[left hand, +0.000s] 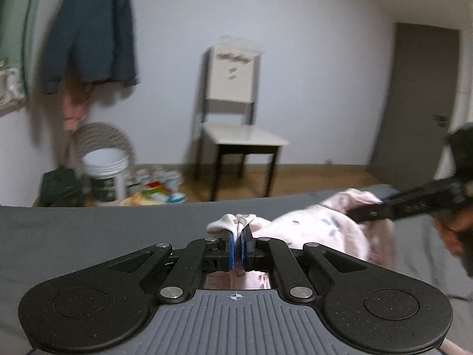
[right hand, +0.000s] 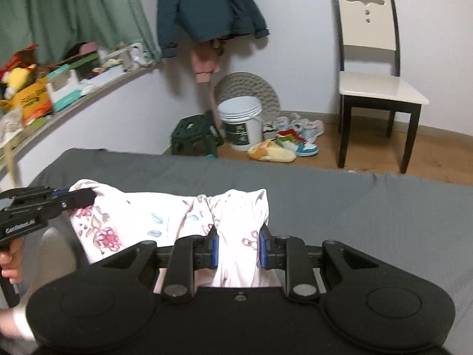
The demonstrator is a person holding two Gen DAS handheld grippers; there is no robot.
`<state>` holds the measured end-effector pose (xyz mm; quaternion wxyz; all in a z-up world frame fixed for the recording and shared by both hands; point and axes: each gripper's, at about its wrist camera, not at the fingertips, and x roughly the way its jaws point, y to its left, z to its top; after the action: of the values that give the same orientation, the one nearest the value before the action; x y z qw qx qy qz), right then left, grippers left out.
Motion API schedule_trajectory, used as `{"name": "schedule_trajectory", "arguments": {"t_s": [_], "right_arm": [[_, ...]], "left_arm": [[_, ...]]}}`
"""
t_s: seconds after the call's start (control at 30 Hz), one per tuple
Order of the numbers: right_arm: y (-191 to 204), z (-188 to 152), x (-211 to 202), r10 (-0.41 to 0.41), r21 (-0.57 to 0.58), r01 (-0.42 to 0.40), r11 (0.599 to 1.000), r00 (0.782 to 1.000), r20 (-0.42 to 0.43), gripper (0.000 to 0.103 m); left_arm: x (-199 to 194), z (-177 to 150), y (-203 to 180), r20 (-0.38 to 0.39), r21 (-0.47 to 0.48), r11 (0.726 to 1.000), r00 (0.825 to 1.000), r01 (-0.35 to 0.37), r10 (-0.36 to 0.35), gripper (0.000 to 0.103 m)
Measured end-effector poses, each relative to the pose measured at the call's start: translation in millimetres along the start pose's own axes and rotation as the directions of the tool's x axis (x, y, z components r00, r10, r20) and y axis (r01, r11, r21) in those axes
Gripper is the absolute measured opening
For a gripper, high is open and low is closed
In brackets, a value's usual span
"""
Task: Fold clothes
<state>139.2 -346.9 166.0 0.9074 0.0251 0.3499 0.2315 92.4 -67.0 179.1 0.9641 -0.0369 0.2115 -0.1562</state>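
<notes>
A pale pink garment with a floral print (right hand: 142,222) lies bunched on the grey bed (right hand: 354,207). In the left wrist view my left gripper (left hand: 239,233) is shut on a white folded edge of the garment (left hand: 310,227), its blue pads almost touching. That same left gripper (right hand: 88,196) appears at the left of the right wrist view, holding the garment's far corner. My right gripper (right hand: 238,245) has a thick bunch of the cloth pinched between its blue pads. From the left wrist view the right gripper (left hand: 354,213) reaches in from the right, held by a hand.
Beyond the bed's far edge stand a white chair (right hand: 372,59), a white bucket (right hand: 241,121), a dark green stool (right hand: 195,136) and several shoes (right hand: 292,139) on the wood floor. A teal jacket (right hand: 204,6) hangs on the wall. A cluttered shelf (right hand: 59,88) runs along the left.
</notes>
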Motion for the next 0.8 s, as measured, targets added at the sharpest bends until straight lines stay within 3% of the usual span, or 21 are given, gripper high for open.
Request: {"name": "schedule_trajectory", "arguments": {"t_s": [0.13, 0.3, 0.47, 0.53, 0.6, 0.63, 0.7, 0.8], "right_arm": [[1.7, -17.2, -39.6, 0.058, -0.019, -0.058, 0.998, 0.998, -0.015, 0.024], [11.9, -37.5, -77.4, 0.075, -0.051, -0.077, 0.996, 0.996, -0.055, 0.025], [21.3, -56.3, -76.2, 0.03, -0.022, -0.033, 0.999, 0.992, -0.121, 0.033], [21.6, -56.6, -71.0, 0.016, 0.012, -0.014, 1.0, 0.989, -0.145, 0.041], [20.6, -53.9, -69.2, 0.006, 0.052, 0.003, 0.999, 0.987, -0.163, 0.072], [18.5, -51.8, -70.4, 0.007, 0.082, 0.007, 0.997, 0.986, -0.168, 0.078], [9.1, -44.8, -75.2, 0.035, 0.159, -0.007, 0.987, 0.984, -0.172, 0.085], [-12.6, -26.7, -82.4, 0.15, 0.321, -0.08, 0.944, 0.969, -0.198, 0.087]], "left_arm": [[-52.8, -21.7, -25.3, 0.072, 0.055, 0.994, 0.993, 0.093, -0.097, 0.004], [-114.7, -44.4, -60.9, 0.13, 0.146, 0.972, 0.971, 0.184, -0.203, 0.004], [-126.2, -54.8, -68.9, 0.093, 0.125, 0.98, 0.981, 0.158, -0.17, 0.004], [-120.1, -55.1, -62.4, 0.071, 0.092, 0.987, 0.988, 0.129, -0.136, 0.004], [-113.3, -50.9, -52.3, 0.054, 0.06, 0.992, 0.992, 0.111, -0.115, 0.004], [-110.9, -49.7, -48.1, 0.046, 0.053, 0.993, 0.993, 0.103, -0.105, 0.004], [-108.2, -47.9, -42.6, 0.033, 0.051, 0.994, 0.994, 0.098, -0.1, 0.004], [-107.9, -45.4, -36.1, 0.026, 0.041, 0.993, 0.993, 0.112, -0.113, 0.004]]}}
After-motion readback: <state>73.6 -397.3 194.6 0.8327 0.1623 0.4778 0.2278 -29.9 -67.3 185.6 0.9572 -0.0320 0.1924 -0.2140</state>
